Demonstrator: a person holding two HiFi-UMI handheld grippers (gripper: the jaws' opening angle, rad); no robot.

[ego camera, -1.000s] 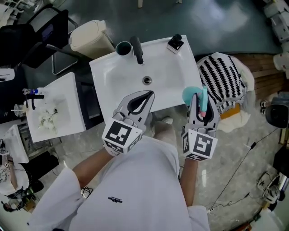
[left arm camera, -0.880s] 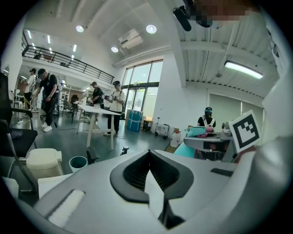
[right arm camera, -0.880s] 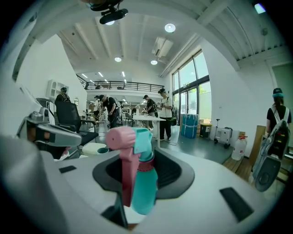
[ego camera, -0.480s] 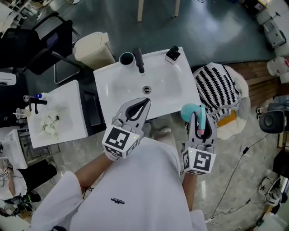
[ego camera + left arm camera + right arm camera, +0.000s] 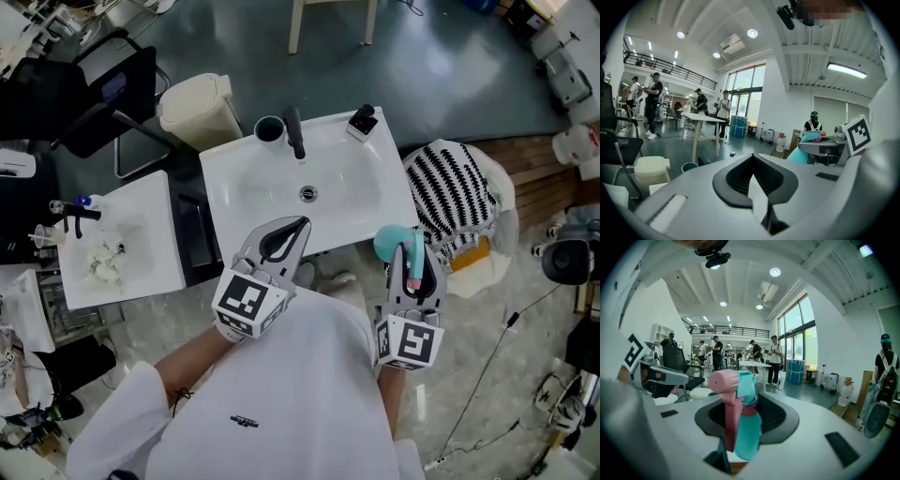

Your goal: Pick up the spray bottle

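Note:
A teal spray bottle point(image 5: 391, 243) with a pink trigger head point(image 5: 724, 380) is clamped between the jaws of my right gripper point(image 5: 412, 246), off the front right corner of the white sink point(image 5: 234, 164). In the right gripper view the bottle point(image 5: 746, 432) stands upright between the black pads, and the right gripper point(image 5: 751, 401) is shut on it. My left gripper point(image 5: 301, 223) hovers over the sink's front edge. Its tips meet in the left gripper view, where the left gripper point(image 5: 752, 156) holds nothing.
On the sink's back rim are a black faucet point(image 5: 294, 131), a dark cup point(image 5: 269, 128) and a black soap dispenser point(image 5: 362, 120). A beige bin point(image 5: 197, 108) stands behind it, a small white table point(image 5: 155, 202) to the left, a black-and-white striped cloth point(image 5: 455, 192) to the right.
Both grippers have risen a little, and the right one has drawn back from the sink toward the person. The right one still grips the bottle. The left one stays shut and empty.

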